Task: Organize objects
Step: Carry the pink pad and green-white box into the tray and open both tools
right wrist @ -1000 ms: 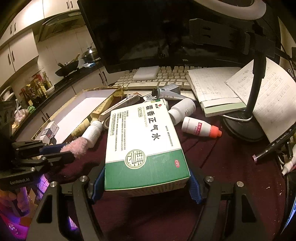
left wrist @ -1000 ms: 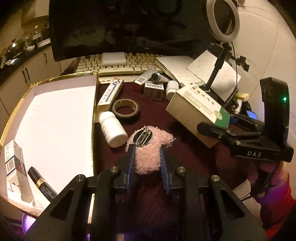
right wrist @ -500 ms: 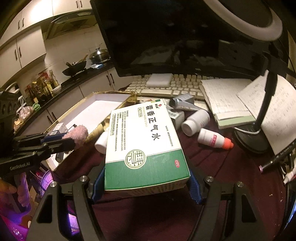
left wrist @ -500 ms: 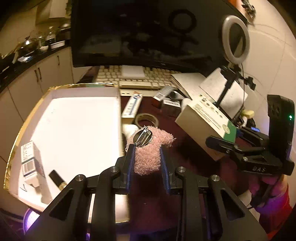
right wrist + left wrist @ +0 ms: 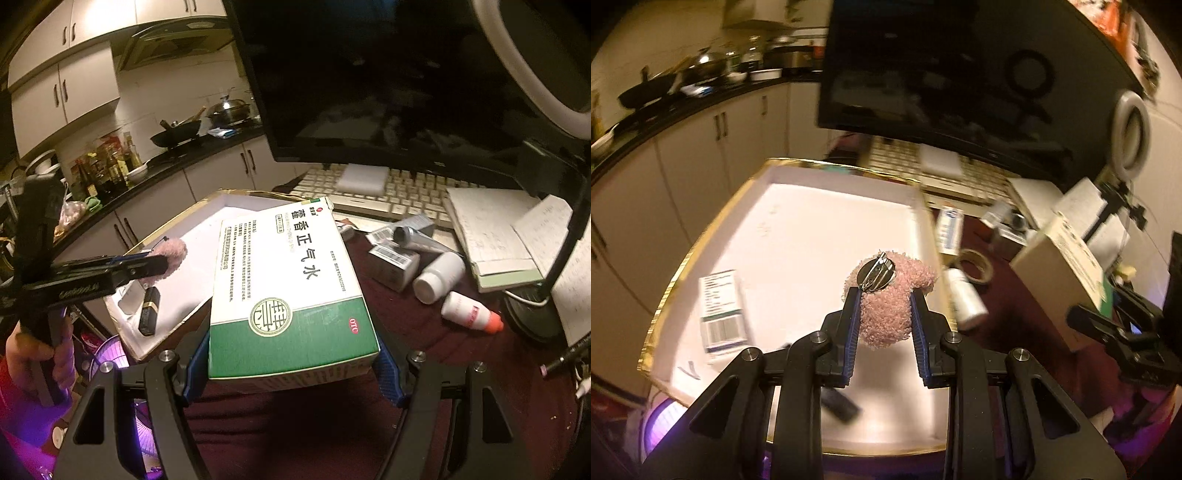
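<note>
My left gripper [image 5: 884, 293] is shut on a pink fluffy brooch [image 5: 886, 310] with a metal pin back, held in the air over the white gold-rimmed tray [image 5: 812, 236]. From the right wrist view the same gripper [image 5: 162, 262] hangs above the tray's [image 5: 184, 254] near corner. My right gripper [image 5: 291, 363] is shut on a large white and green medicine box [image 5: 288, 280], lifted above the dark red tablecloth beside the tray. That box [image 5: 1060, 273] shows at the right of the left wrist view.
In the tray lie a small barcode box [image 5: 722, 306] and a black lipstick tube [image 5: 149, 310]. On the cloth are a tape roll [image 5: 973, 266], white bottles [image 5: 966, 302] [image 5: 437, 277], an orange-capped bottle [image 5: 471, 314] and small cartons [image 5: 393, 260]. Keyboard [image 5: 399, 188], monitor, notebook [image 5: 491, 240] and ring-light stand are behind.
My left gripper carried the pink brooch leftward from over the cloth to over the tray. My right gripper, still holding the medicine box, shifted toward the tray and rose slightly.
</note>
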Demonstrator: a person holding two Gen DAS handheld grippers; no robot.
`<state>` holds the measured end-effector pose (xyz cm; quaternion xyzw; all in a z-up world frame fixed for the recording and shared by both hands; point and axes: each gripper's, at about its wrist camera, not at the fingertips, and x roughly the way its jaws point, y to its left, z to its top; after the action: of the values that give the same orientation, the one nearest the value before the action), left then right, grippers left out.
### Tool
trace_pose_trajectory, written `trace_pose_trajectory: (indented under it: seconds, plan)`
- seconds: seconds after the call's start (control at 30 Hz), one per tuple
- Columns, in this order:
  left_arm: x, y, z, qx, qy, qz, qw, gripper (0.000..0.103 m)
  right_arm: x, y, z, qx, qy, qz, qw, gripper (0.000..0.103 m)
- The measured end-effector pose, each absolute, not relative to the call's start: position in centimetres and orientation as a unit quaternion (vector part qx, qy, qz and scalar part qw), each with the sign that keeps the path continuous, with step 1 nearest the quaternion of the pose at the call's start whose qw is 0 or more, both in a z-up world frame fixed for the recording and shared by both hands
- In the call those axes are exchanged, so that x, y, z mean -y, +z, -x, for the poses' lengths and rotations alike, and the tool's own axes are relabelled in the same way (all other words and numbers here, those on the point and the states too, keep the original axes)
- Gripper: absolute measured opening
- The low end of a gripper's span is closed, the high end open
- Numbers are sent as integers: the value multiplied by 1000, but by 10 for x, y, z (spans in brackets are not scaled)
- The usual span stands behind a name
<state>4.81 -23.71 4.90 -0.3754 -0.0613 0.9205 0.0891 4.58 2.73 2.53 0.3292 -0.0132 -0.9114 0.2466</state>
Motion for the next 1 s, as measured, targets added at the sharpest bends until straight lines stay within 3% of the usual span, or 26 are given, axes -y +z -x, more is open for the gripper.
trace_pose_trajectory:
  seconds: [0.37, 1.0]
  plan:
    - [289, 32, -31, 100, 909, 402, 38, 25, -3, 27, -46, 1, -905, -329, 269, 73]
    - [288, 8, -35, 56, 899, 435, 12, 25, 80, 39, 0, -34, -885, -334, 322, 73]
